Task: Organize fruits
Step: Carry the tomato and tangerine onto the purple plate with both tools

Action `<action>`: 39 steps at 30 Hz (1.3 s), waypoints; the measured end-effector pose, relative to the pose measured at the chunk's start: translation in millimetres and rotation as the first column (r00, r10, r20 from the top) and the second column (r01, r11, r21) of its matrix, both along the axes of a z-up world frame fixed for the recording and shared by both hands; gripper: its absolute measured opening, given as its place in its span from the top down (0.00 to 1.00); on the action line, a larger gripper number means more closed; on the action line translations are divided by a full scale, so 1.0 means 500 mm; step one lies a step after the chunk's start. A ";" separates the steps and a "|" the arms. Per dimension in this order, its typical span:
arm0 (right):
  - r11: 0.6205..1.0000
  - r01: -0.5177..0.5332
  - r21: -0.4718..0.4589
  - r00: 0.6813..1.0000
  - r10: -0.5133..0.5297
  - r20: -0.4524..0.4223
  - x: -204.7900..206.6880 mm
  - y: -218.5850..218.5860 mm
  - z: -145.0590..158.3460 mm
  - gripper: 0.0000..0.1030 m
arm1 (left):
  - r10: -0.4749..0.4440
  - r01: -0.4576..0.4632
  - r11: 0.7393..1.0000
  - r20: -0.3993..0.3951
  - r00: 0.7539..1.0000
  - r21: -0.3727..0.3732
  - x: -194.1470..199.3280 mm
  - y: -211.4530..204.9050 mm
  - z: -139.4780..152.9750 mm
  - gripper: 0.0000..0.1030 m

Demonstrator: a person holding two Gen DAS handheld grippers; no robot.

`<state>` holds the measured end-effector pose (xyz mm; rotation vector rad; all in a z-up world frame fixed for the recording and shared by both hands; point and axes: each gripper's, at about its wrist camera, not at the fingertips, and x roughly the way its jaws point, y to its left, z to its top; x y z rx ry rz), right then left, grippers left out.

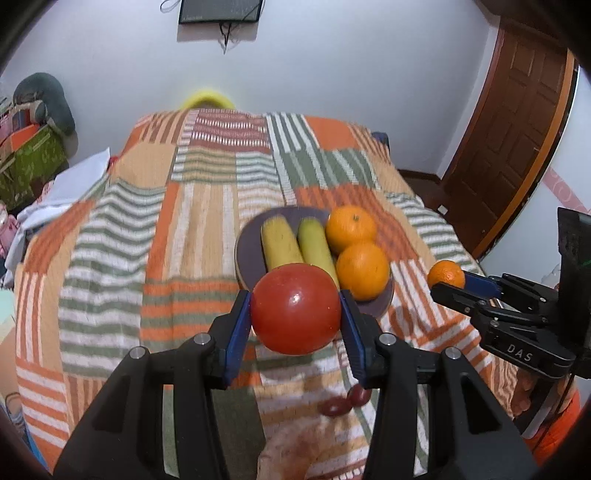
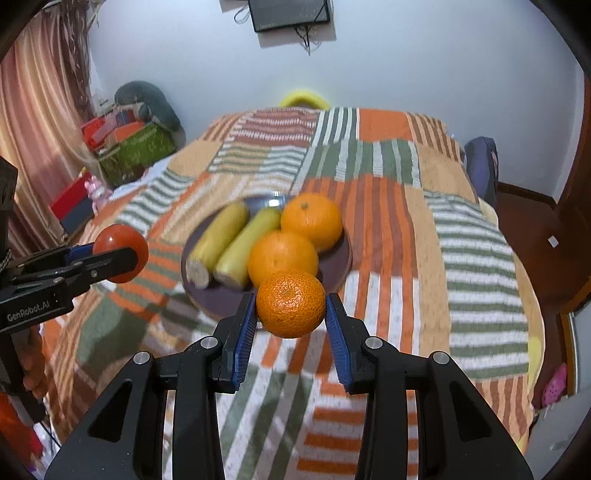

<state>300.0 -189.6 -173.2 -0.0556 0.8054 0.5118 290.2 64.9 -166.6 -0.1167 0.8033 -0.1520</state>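
My left gripper (image 1: 295, 310) is shut on a red tomato (image 1: 295, 308), held above the striped bedspread just short of a dark plate (image 1: 251, 240). On that plate lie two yellow-green bananas (image 1: 280, 242) and two oranges (image 1: 362, 269). My right gripper (image 2: 291, 306) is shut on a small mandarin (image 2: 291, 302), also lifted near the plate's (image 2: 340, 258) front rim. Each gripper shows in the other's view: the right one (image 1: 448, 282) with its mandarin (image 1: 445, 273), the left one (image 2: 122, 254) with the tomato (image 2: 120, 242).
Two small dark red fruits (image 1: 345, 402) lie on the bedspread (image 1: 147, 240) below the left gripper. Boxes and clutter (image 2: 129, 147) stand left of the bed, a wooden door (image 1: 517, 122) to the right. A dark screen (image 2: 290, 14) hangs on the wall.
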 end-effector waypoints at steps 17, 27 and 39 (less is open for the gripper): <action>0.999 -0.042 0.004 0.996 0.042 0.085 0.097 0.076 0.024 0.67 | 0.008 -0.008 1.000 0.059 0.998 -0.015 0.130 -0.004 0.024 0.55; 0.996 -0.084 -0.013 0.996 0.084 0.021 0.140 0.120 -0.030 0.66 | 0.000 0.000 1.000 -0.002 1.000 -0.017 0.191 -0.001 -0.028 0.55; 0.996 -0.087 -0.018 0.996 0.087 -0.002 0.152 0.106 -0.044 0.56 | -0.015 0.013 0.999 -0.063 0.998 -0.039 0.233 -0.015 -0.071 0.55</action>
